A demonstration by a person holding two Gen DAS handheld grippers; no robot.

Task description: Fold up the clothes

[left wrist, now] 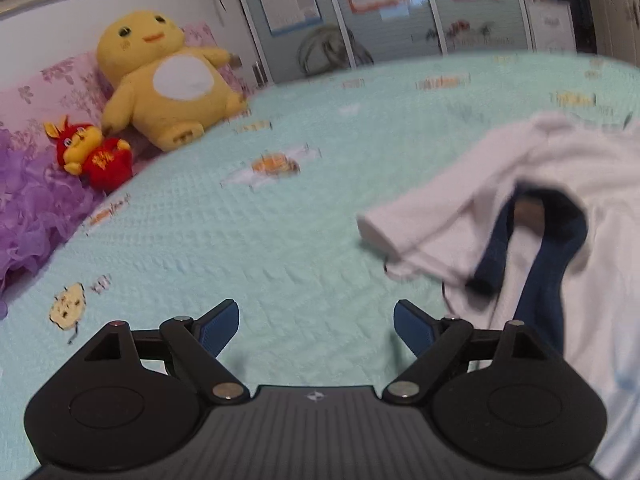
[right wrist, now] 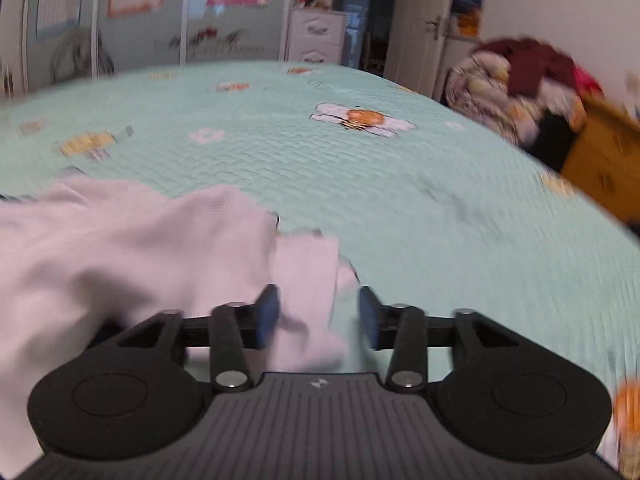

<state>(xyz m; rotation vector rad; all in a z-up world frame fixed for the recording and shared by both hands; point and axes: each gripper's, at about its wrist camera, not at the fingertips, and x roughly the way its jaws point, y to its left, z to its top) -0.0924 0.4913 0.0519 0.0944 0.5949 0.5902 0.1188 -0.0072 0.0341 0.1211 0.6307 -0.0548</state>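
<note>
Currently the white garment (left wrist: 560,184) lies crumpled on the mint-green bedspread (left wrist: 280,220), right of my left gripper (left wrist: 316,326); one sleeve end points out across the bedspread toward the middle of the left wrist view. A dark blue collar band (left wrist: 540,264) shows inside its neck opening.

Right wrist view: same garment (right wrist: 120,248) fills the lower left. A folded strip of it runs between my right gripper's (right wrist: 318,318) blue pads (right wrist: 266,312). Jaws stand partly apart, cloth between them; motion blur prevents me telling whether the pads touch the fabric.

Left gripper: jaws spread wide, nothing between them, held low over bare bedspread, just beside the garment's edge. Both grippers point roughly level along the bed.

Containers: only an orange-brown cabinet (right wrist: 608,168) off the bed's far right side, with a heap of mixed clothes (right wrist: 520,88) piled beside or on it; I cannot tell which.

Outward: yellow plush toy (left wrist: 168,76) and small red plush (left wrist: 92,152) lean against pink floral pillows (left wrist: 48,92) at the left.
</note>
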